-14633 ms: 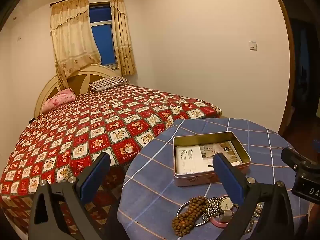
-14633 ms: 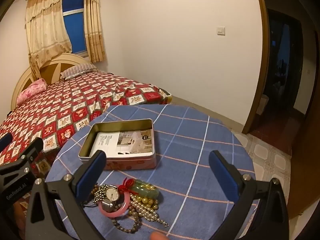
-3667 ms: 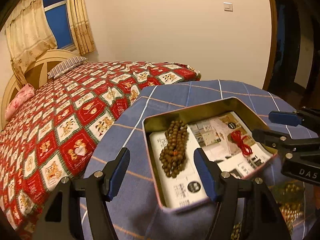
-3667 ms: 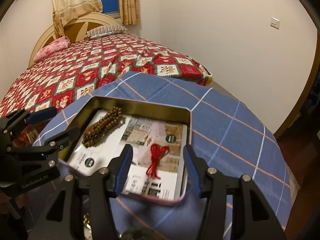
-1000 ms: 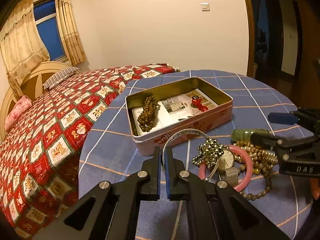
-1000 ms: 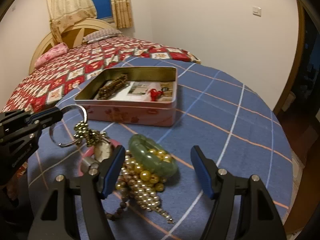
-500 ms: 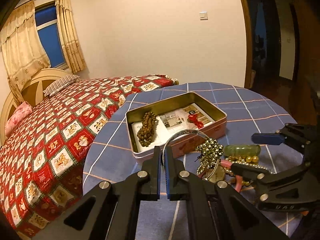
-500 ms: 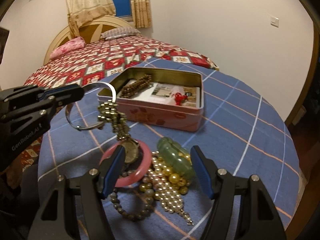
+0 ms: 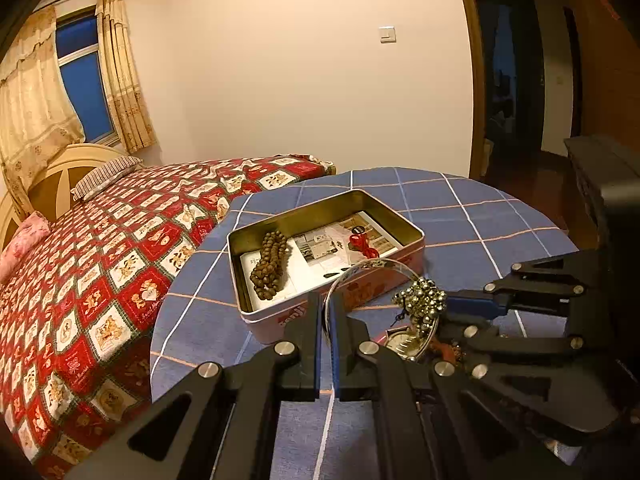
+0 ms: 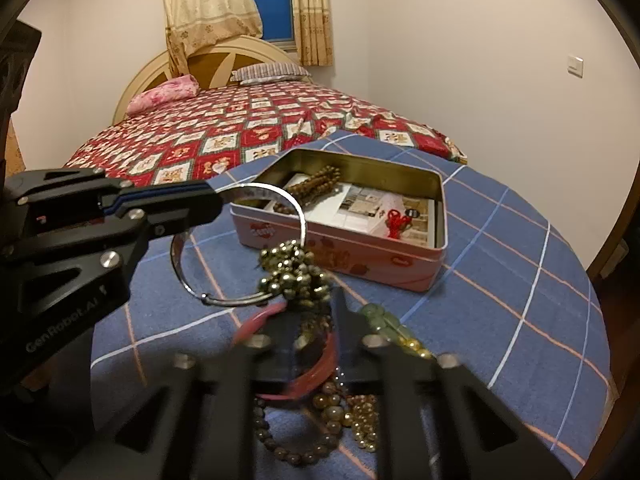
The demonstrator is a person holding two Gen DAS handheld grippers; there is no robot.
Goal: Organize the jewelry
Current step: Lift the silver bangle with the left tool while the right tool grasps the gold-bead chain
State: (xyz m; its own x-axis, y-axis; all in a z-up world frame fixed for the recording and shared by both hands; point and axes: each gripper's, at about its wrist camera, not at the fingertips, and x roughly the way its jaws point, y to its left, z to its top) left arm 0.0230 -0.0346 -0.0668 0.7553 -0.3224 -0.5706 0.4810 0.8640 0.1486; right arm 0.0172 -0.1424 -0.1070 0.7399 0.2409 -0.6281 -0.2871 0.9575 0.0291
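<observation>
Now left gripper (image 9: 326,312) clamps the silver bangle (image 10: 240,248) — right gripper (image 10: 320,320) pinches its bell cluster (image 10: 294,276).

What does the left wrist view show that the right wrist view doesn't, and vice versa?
Only the left wrist view shows the dark open doorway and a watch face below the bells. Only the right wrist view shows the pale green bangle, pink bangle and loose gold beads. Both show the pink tin box, brown wooden bead string, and the left gripper clamping the silver bell bangle.
</observation>
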